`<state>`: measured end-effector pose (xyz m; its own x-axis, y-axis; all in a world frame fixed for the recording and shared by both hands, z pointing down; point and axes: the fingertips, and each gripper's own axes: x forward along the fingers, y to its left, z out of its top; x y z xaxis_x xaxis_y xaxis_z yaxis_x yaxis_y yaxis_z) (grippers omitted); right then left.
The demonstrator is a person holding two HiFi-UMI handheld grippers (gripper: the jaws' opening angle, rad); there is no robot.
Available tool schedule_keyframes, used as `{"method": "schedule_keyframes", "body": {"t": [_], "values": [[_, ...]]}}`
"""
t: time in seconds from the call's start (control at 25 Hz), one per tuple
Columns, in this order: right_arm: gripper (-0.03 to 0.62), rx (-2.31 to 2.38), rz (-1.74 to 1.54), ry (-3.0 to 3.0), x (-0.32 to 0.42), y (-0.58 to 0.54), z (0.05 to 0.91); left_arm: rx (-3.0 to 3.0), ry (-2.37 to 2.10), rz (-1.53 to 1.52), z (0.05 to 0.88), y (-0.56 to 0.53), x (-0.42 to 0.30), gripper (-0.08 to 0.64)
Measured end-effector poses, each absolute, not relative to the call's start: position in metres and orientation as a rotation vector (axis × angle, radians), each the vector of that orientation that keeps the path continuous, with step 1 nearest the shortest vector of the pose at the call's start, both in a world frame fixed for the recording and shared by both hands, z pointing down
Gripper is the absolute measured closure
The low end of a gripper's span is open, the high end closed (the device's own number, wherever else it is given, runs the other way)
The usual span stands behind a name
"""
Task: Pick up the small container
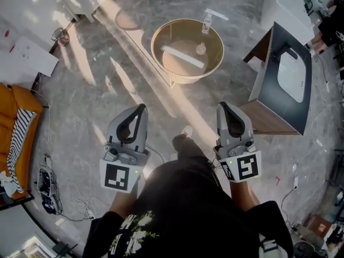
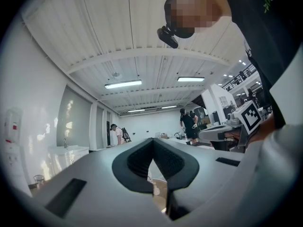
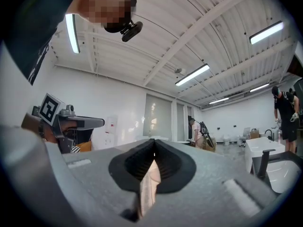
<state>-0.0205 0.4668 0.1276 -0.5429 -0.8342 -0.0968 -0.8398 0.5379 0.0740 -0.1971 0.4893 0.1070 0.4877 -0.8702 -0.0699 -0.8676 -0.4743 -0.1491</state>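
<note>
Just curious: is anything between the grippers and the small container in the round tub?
Only the tub's wall: the small container lies inside. Nothing visible stands between the tub and the left gripper or right gripper.

Tan round table (image 1: 215, 51), grey marbled floor (image 1: 97, 106), orange cushion (image 1: 9, 123)
</note>
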Motion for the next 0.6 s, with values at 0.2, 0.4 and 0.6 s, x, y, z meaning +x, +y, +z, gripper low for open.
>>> {"method": "schedule_keyframes", "body": {"t": [0.2, 0.4, 0.6], "values": [[0.597, -1.488, 0.193, 2.704, -0.017, 0.405, 0.116, -2.569, 1.494, 0.009, 0.094, 0.424, -0.194, 0.549], [0.597, -1.474, 0.228, 2.724, -0.014, 0.347, 0.098, -2.572, 1.494, 0.019, 0.078, 0.371, -0.191, 0.549], [0.597, -1.427, 0.241, 2.727, -0.017, 0.306, 0.091, -2.527, 1.506, -0.021, 0.076, 0.335, -0.191, 0.549]]}}
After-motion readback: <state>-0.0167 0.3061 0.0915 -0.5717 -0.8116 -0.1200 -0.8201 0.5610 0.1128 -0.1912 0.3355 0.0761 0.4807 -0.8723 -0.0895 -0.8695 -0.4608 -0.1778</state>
